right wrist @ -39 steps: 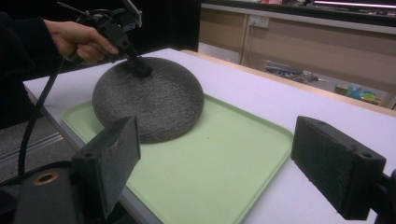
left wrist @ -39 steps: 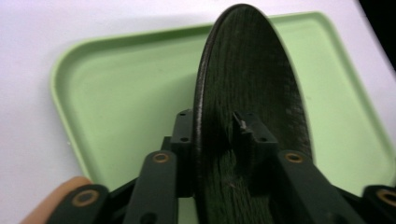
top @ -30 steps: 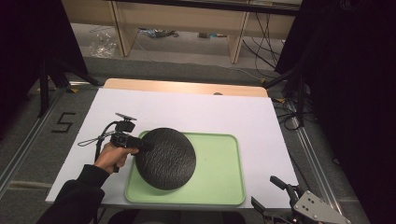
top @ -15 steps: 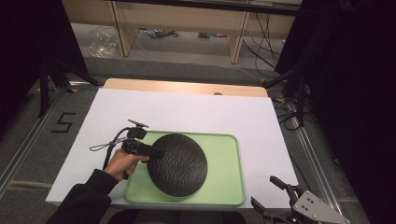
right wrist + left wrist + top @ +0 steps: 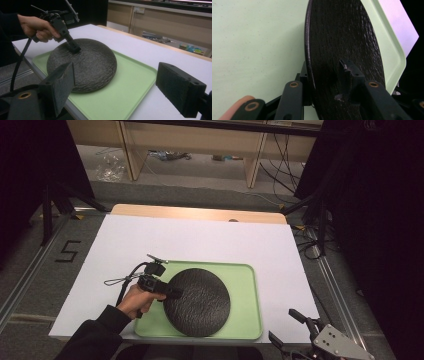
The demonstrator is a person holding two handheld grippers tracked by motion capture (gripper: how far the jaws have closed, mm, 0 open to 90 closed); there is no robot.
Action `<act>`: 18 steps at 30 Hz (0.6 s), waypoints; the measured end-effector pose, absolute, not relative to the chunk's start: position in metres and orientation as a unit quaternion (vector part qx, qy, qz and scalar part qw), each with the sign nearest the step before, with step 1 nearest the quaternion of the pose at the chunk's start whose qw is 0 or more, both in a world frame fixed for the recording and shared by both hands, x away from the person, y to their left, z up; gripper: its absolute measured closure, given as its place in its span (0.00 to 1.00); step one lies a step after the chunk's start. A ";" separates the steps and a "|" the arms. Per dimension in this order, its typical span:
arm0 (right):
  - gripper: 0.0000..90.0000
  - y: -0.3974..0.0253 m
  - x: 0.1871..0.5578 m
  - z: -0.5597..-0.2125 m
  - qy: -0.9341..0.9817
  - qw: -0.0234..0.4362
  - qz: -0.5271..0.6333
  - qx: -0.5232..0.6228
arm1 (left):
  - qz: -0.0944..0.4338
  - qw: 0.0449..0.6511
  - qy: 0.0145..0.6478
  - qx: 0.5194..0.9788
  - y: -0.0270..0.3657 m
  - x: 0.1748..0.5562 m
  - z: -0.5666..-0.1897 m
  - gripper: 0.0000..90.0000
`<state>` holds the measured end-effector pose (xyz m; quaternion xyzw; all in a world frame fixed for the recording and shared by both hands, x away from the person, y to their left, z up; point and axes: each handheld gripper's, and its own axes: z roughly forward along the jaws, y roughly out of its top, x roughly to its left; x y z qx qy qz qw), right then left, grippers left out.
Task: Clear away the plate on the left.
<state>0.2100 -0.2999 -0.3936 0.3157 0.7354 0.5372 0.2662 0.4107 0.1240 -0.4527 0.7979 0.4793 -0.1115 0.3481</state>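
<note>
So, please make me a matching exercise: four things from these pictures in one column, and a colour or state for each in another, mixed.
Things:
1. plate
2. tray
3. left gripper
4. right gripper

States:
a. open, holding nothing
b. black, rough surface
c. shut on the plate's rim
d. light green, under the plate

Pairs: 1-b, 2-d, 3-c, 4-a

A black "5" [image 5: 68,252] is marked on the floor left of the table.
</note>
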 end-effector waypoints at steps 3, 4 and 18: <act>0.19 -0.300 0.210 -0.394 0.736 0.266 0.537 0.316 | -0.103 0.332 0.473 0.810 0.124 0.409 -0.452 0.68; 0.19 -0.300 0.210 -0.394 0.736 0.266 0.537 0.316 | -0.103 0.332 0.473 0.810 0.124 0.409 -0.452 0.68; 0.19 -0.299 0.211 -0.394 0.738 0.267 0.536 0.310 | -0.016 0.238 0.463 0.853 0.131 0.394 -0.454 0.67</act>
